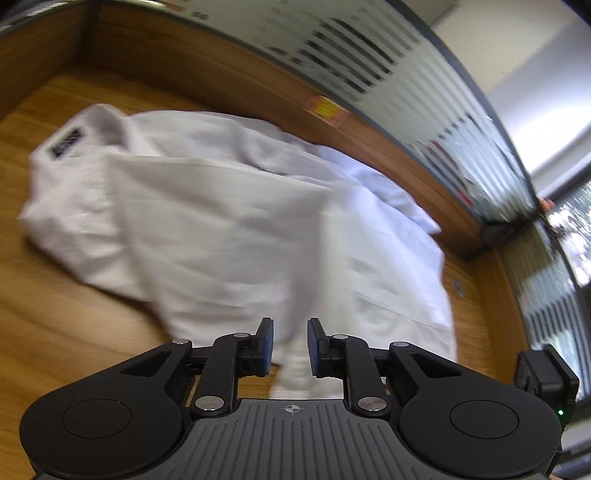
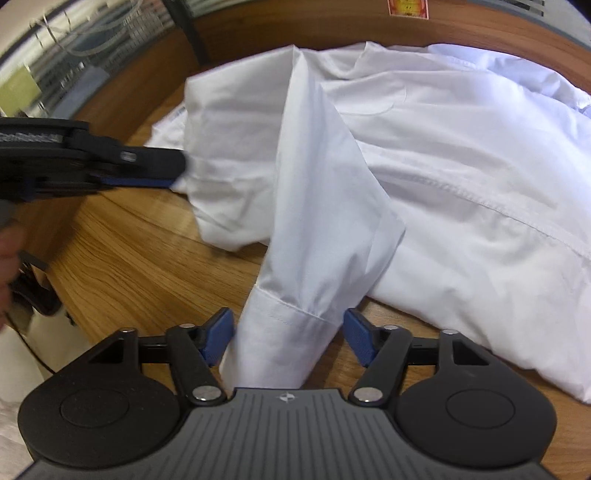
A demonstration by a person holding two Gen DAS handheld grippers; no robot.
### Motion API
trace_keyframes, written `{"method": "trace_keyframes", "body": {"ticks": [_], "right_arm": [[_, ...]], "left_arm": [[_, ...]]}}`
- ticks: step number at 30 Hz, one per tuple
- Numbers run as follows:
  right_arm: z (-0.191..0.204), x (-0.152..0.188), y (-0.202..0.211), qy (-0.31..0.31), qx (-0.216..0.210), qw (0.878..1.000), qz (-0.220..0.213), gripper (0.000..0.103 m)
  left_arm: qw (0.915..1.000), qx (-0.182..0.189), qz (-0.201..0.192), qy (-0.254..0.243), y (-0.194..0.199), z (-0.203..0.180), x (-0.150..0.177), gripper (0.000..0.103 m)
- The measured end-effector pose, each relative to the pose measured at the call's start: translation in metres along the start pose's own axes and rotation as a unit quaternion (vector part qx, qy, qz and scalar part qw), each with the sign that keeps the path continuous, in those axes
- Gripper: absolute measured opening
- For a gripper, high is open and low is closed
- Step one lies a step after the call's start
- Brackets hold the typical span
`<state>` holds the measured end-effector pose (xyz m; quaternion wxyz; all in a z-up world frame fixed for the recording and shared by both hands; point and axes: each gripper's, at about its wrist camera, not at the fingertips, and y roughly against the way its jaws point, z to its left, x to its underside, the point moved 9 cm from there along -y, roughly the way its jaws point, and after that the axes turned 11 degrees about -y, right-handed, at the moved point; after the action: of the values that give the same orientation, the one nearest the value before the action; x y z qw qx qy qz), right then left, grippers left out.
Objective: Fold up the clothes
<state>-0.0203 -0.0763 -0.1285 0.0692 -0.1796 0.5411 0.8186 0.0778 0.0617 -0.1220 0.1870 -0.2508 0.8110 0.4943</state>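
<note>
blue-padded right gripper (image 2: pixel 288 338) has its jaws apart around the cuff of the soft white cotton shirt (image 2: pixel 424 155) on the wooden table (image 2: pixel 140 258). left gripper (image 1: pixel 290 345) jaws are apart too. light, floppy cloth; grab the stiffer cuff.

No text can be read in either view. A dark label (image 1: pixel 66 143) sits inside the collar of the white shirt (image 1: pixel 221 221); its lettering is blurred. A red and yellow sticker (image 2: pixel 408 7) on the wooden wall at the far side carries print too small to make out.
</note>
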Motion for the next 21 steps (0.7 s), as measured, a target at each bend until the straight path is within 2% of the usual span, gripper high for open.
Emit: {"method": "trace_keyframes", "body": {"ticks": [1, 4, 7, 10, 13, 17, 21], "right_arm": [[-0.002, 0.0, -0.001, 0.005, 0.006, 1.0, 0.002, 0.037], [-0.011, -0.003, -0.001, 0.018, 0.026, 0.999, 0.0, 0.023], [-0.025, -0.008, 0.009, 0.025, 0.048, 0.999, -0.006, 0.019], [-0.038, -0.015, 0.024, 0.033, 0.072, 0.997, -0.014, 0.016], [-0.052, -0.026, 0.04, 0.033, 0.095, 0.995, -0.023, 0.015], [-0.07, -0.042, 0.057, 0.036, 0.128, 0.99, -0.036, 0.015], [-0.087, -0.061, 0.071, 0.042, 0.16, 0.985, -0.05, 0.015]], "left_arm": [[0.9999, -0.012, -0.005, 0.008, 0.002, 0.012, -0.001, 0.021], [0.9979, -0.057, -0.021, 0.023, 0.005, 0.048, -0.006, 0.021], [0.9945, -0.092, -0.037, 0.035, 0.004, 0.081, -0.012, 0.021], [0.9922, -0.105, -0.047, 0.049, -0.002, 0.104, -0.022, 0.021], [0.9913, -0.109, -0.051, 0.054, -0.012, 0.118, -0.033, 0.014], [0.9919, -0.113, -0.03, 0.05, -0.031, 0.135, -0.043, 0.012], [0.9909, -0.113, -0.013, 0.073, -0.042, 0.153, -0.045, 0.008]]}}
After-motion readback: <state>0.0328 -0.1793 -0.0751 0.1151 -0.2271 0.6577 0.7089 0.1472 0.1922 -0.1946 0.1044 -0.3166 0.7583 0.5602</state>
